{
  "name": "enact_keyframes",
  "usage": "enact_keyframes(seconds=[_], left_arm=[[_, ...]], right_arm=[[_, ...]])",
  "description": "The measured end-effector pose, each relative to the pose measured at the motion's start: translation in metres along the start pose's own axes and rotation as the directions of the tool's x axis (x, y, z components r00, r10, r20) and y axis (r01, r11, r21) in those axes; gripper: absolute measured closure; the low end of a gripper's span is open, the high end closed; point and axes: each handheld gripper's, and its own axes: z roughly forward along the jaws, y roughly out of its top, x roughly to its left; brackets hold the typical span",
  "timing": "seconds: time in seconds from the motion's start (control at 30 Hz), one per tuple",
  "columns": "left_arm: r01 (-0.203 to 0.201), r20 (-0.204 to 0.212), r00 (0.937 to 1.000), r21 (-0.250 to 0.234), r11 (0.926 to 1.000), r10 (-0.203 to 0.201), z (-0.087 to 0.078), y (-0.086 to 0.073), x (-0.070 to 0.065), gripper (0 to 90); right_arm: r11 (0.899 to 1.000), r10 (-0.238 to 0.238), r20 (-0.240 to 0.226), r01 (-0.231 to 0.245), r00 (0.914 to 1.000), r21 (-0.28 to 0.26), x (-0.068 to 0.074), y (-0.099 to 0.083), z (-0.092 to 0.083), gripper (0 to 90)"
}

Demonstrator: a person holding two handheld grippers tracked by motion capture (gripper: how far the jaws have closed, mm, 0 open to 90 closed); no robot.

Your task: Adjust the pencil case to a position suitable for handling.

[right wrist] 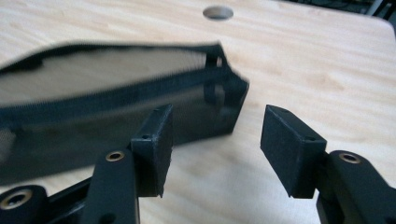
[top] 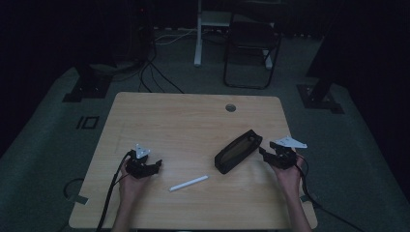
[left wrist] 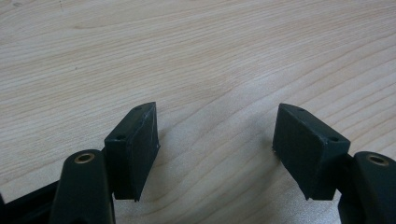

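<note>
A black mesh pencil case [top: 238, 151] lies slanted on the wooden table [top: 193, 116], right of the middle, with its zip open. Its blurred mesh side [right wrist: 93, 93] is just beyond the jaws in the right gripper view. My right gripper [top: 263, 152] [right wrist: 217, 109] sits at the case's right end, open, with bare table between its pads. A white pen [top: 189, 183] lies near the front edge, between the hands. My left gripper [top: 157, 166] [left wrist: 217, 109] is left of the pen, open over bare wood.
A round cable hole [top: 230, 107] [right wrist: 218, 12] sits near the table's far edge. Beyond the table a dark folding chair [top: 249, 43] and a white stand leg [top: 198, 34] are on the floor. Cables trail from both grippers over the front edge.
</note>
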Motion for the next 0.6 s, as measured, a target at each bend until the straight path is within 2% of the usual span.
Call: enact_keyframes(seconds=[0.27,0.43,0.6], left_arm=[[0.000,0.000,1.0000,0.000,1.0000,0.000,0.000,0.000,0.000,31.7],[0.002,0.000,1.0000,-0.001,1.0000,-0.002,0.000,0.000,0.000,31.7],[0.003,0.001,1.0000,-0.001,1.0000,-0.003,0.000,0.000,0.000,31.7]], right_arm=[[1.000,-0.004,0.009,0.005,0.9999,-0.029,-0.004,0.029,0.010,43.5],[1.000,-0.013,0.007,0.013,0.9999,-0.006,-0.008,0.041,0.026,43.7],[1.000,-0.006,-0.007,0.006,1.0000,0.022,-0.010,0.046,0.043,44.7]])
